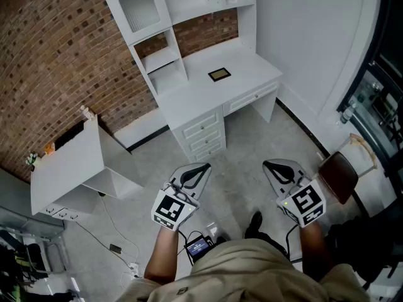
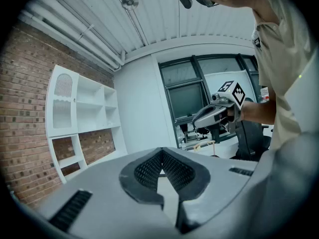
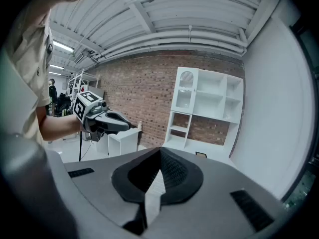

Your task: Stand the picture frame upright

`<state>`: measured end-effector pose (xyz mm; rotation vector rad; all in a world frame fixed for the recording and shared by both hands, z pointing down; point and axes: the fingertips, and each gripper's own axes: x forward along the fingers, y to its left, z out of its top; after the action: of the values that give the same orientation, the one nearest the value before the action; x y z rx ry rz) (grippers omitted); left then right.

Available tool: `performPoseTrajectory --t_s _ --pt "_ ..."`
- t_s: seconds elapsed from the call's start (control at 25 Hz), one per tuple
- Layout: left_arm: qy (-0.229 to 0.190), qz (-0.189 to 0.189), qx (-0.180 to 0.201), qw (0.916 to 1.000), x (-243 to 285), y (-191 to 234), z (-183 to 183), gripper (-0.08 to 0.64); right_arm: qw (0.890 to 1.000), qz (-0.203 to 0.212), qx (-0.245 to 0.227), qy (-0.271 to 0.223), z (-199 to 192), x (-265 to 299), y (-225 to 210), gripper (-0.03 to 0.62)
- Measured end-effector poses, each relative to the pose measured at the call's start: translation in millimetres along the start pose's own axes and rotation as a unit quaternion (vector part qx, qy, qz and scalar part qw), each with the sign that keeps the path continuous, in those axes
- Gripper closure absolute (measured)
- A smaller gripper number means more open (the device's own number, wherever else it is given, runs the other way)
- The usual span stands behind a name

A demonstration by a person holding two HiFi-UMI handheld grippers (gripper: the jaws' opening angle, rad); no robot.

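Nothing legible shows in any of the three views: no words, labels, brand names, numbers or signs.

We hold both claws out in front of our waist, side by side and well apart, each pointing forward and tipped slightly downward. Our left claw [image 1: 203, 168] has its jaws pressed together at the tips, with nothing between them. Our right claw [image 1: 269, 165] is likewise closed and empty. The two tips angle a little toward one another. Our left forearm [image 1: 165, 257] and right forearm [image 1: 313, 247] are bare and reach forward from the body, each one in line behind its claw.
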<state>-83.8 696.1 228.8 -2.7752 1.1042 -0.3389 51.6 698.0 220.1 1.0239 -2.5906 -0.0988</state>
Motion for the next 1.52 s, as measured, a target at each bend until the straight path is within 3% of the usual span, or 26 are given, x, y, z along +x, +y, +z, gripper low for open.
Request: performPoseTrajectory --t_s 0.36,0.64,0.92,1.12,1.52 --pt "0.014 0.002 0.002 0.9999 66 18 0 0.552 1.0 0.003 0.008 -0.007 -14 18 -66 0.589" --pt "0.032 0.017 0.01 0.9993 149 32 16 0.554 0.999 0.025 0.034 -0.034 -22 23 -152 0.589" --pt "0.046 0.031 0.01 0.9984 220 34 25 0.554 0.998 0.036 0.038 -0.032 -48 24 -228 0.589" --pt "0.064 0.021 0.015 0.9976 263 45 27 0.552 0.997 0.033 0.055 -0.032 -59 32 -270 0.589" --pt "0.06 -0.021 0.011 0.9979 360 80 13 0.554 0.998 0.006 0.068 -0.007 -85 62 -344 0.589"
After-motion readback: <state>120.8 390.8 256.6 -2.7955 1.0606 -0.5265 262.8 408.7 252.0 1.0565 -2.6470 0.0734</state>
